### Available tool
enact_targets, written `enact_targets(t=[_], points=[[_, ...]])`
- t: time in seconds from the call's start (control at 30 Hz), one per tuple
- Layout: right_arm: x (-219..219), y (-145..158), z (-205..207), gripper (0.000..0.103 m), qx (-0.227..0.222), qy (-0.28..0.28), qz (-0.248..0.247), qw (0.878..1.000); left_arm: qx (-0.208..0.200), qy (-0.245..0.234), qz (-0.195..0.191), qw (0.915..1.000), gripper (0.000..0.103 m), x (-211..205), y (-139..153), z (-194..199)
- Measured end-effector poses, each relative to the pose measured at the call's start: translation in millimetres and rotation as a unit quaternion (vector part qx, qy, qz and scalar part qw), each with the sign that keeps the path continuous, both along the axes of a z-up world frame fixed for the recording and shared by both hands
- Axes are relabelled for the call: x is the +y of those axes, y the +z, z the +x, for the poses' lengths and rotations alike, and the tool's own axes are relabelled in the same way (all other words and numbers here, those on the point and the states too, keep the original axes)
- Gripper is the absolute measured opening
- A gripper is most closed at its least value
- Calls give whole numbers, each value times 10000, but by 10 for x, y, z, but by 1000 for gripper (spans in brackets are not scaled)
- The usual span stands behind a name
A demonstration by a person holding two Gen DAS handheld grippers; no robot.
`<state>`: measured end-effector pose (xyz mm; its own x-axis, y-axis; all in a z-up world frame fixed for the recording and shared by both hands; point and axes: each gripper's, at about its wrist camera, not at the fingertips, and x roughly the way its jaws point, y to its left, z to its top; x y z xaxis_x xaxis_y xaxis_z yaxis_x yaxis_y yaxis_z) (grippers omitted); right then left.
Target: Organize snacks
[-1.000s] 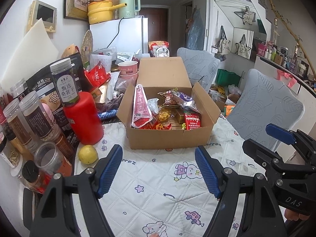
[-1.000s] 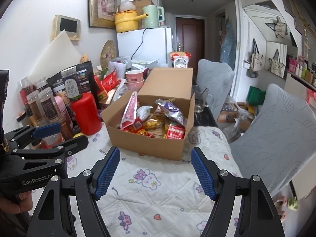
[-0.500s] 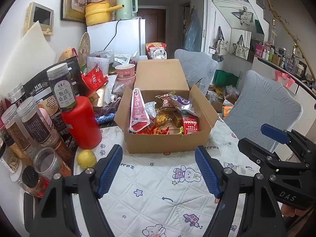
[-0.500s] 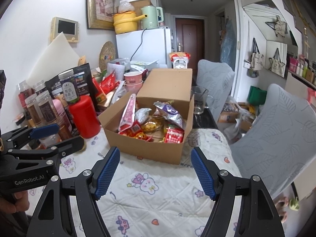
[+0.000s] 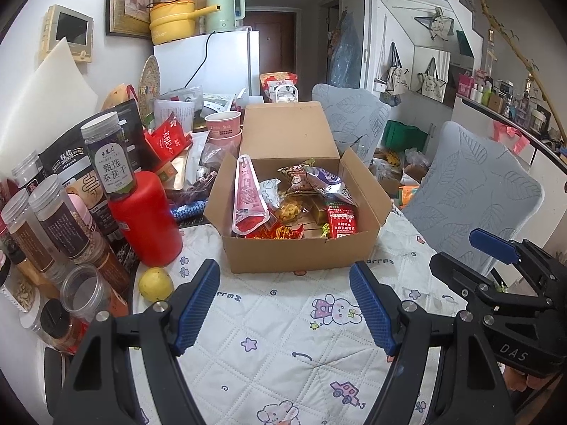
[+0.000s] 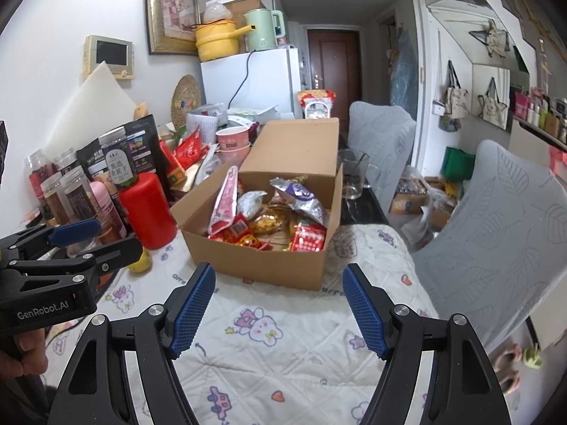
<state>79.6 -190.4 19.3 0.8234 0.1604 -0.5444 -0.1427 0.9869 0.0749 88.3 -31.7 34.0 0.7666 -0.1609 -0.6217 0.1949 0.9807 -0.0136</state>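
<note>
A quilted cloth covers the bench [image 5: 283, 354], and the open cardboard box [image 5: 301, 248] sits on it, packed with snack packets [image 5: 250, 194]. Left of it stand a red canister [image 5: 145, 219] and a lemon [image 5: 156, 284]. Both the left gripper [image 5: 283, 304] and right gripper [image 6: 278, 306] hover before the box, fingers apart, empty.

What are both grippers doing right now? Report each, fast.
Left gripper: open, holding nothing, short of the cardboard box.
Right gripper: open, holding nothing, also short of the box.
</note>
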Motion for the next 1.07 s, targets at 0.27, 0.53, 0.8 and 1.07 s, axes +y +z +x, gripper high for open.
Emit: enact_targets(t=[0.27,0.53,0.8,1.07], points=[[-21,-17,-27,75,58,-166,-57,9998,63,-118,-2,9999,76,-2,-42,-12],[15,-19,-54,75,95,-220,-140,9996,141,-150,-124,9997,76,47,-96,-13],[47,6,-64,75,63,-216,-195,9996,254,-138,-148,9995,76,57,-169,19],[56,-65,-38,75,178,-220,-187,9994,214,58,14,9998,76,63,-228,18]])
